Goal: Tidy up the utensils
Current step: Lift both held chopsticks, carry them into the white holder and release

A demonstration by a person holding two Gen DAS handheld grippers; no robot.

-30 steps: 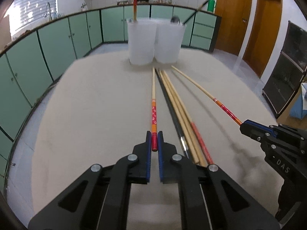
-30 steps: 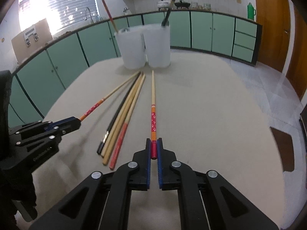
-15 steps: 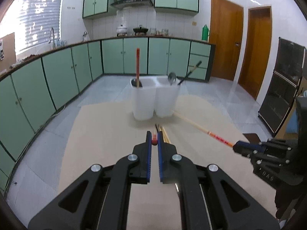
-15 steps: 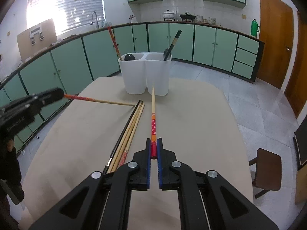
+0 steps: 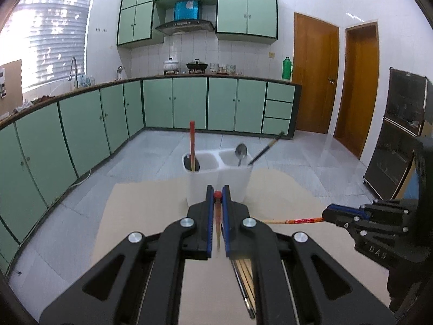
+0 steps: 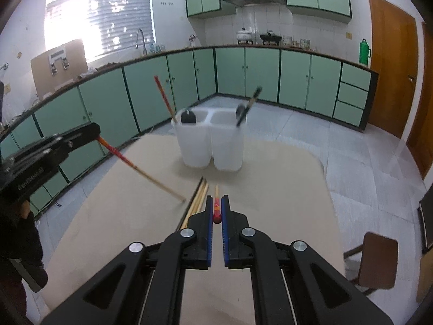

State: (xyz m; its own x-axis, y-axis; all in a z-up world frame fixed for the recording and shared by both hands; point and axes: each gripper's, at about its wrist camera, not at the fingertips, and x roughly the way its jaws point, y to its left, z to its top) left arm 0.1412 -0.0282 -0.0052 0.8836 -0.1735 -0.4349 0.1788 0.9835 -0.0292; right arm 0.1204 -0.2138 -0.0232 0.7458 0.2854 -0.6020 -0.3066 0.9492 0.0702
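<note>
— What do the two grippers hold?
— Each is clamped on one red-ended chopstick. The left gripper [image 5: 217, 195] pinches its chopstick [image 6: 140, 172] near the red tip, shaft angling down toward the table [image 6: 284, 189]. The right gripper [image 6: 216, 211] has its chopstick [image 6: 216, 205] raised, pointing ahead.
— And the holder?
— The white two-compartment holder [image 6: 211, 146] stands beyond, a chopstick and spoon already inside. Loose chopsticks [image 6: 196, 200] lie between.

Domestic kitchen — mint-green base cabinets [image 5: 189, 103] run along the walls under a counter with a sink faucet [image 5: 72, 67]. Range hood [image 5: 184, 25] above pots [image 5: 170, 64] on the stove; tiled floor.
</note>
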